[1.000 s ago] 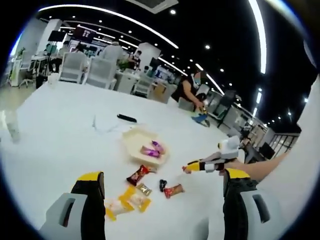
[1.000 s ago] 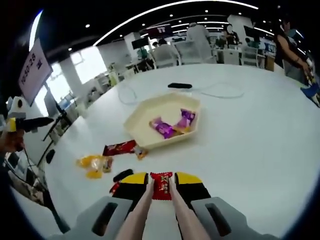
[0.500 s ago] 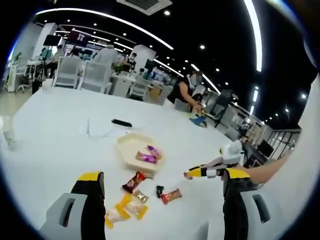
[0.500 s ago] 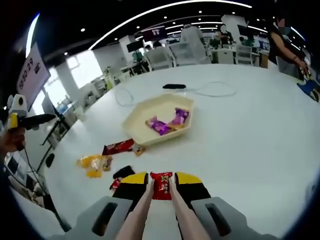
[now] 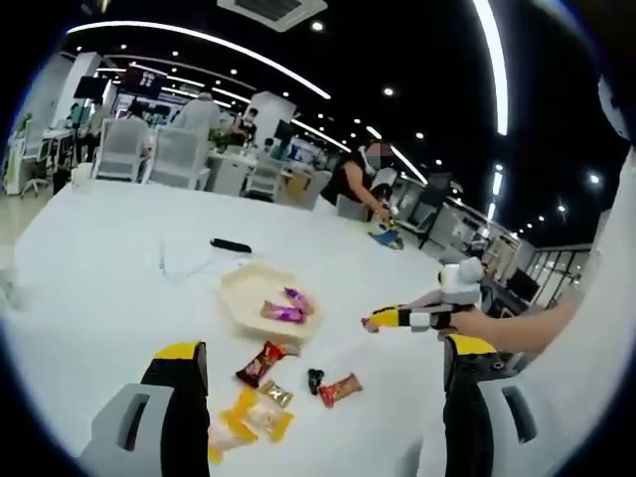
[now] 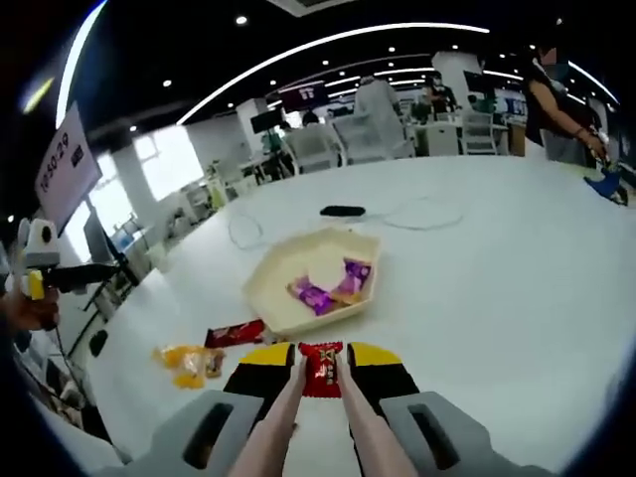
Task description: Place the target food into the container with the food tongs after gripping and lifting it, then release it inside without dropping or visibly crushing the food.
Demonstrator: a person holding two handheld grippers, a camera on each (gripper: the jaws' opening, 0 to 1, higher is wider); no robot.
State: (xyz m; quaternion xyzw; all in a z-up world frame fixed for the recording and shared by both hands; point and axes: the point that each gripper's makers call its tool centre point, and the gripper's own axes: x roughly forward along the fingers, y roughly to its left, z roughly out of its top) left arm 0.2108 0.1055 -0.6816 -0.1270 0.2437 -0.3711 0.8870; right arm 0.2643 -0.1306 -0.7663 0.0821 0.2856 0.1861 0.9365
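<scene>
In the right gripper view, the right gripper (image 6: 320, 370) squeezes a pair of pale food tongs (image 6: 288, 422), and the tong tips pinch a small red snack packet (image 6: 320, 364) held clear above the white table (image 6: 497, 288). Just beyond the packet sits the cream hexagonal container (image 6: 273, 288), which holds 2 purple-wrapped sweets (image 6: 310, 293). To the container's near left side a dark red wrapper (image 6: 235, 333) lies on the table, and further toward that edge a cluster of yellow packets (image 6: 184, 363). A black remote-like object (image 6: 343, 211) and a thin cable lie past the container, toward the far side of the table.

In the left gripper view, the left gripper (image 5: 323, 383) stands with its 2 jaws wide apart and nothing between them. The right gripper (image 5: 417, 316) comes in from the right, held well above the table in a hand (image 5: 497, 326). Below it lie a red-orange packet (image 5: 340, 389), a small dark item (image 5: 314, 379), the dark red wrapper (image 5: 260, 363) and the yellow packets (image 5: 248, 417), with the container (image 5: 238, 293) behind them. People and chairs stand at the room's far end.
</scene>
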